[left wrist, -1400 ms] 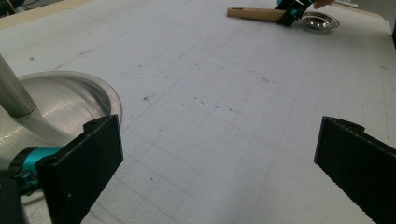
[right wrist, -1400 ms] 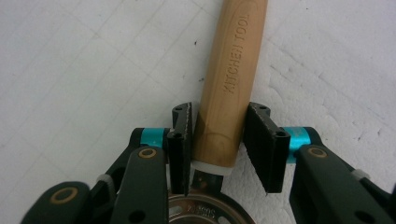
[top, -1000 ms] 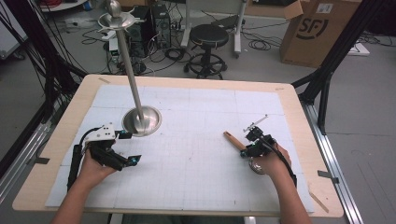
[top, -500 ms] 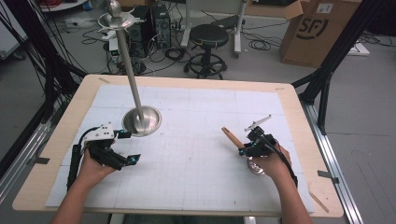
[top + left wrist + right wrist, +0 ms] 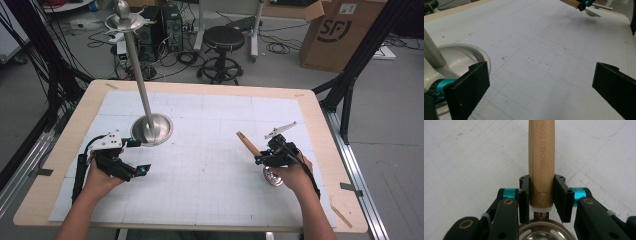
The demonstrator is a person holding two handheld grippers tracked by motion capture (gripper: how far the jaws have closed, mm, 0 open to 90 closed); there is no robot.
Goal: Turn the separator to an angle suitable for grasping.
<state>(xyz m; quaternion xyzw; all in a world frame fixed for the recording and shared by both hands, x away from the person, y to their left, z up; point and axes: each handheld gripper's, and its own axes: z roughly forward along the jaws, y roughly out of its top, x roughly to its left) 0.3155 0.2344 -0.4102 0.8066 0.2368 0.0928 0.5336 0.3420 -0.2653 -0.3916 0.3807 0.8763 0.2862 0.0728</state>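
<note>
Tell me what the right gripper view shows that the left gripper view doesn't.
Right gripper view alone: the right gripper shut on a wooden handle stamped KITCHEN TOOL, with a slotted steel head below the jaws. Left gripper view alone: the left gripper open with nothing between its jaws, beside the metal stand and its pole. Both: the gridded white mat and that handle.

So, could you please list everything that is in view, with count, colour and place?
Utensil with wooden handle: one, light wood and steel, clamped in the right gripper.
Metal stand: one, silver, round base at mat's left, tall pole rising.
Mat: one, white with grid, covering the table.
Table: one, pale wood.
Stool: one, black, on the floor behind.
Cardboard box: one, brown, back right.
Left gripper: black, open, beside the stand's base.
Right gripper: black, shut on the handle.
</note>
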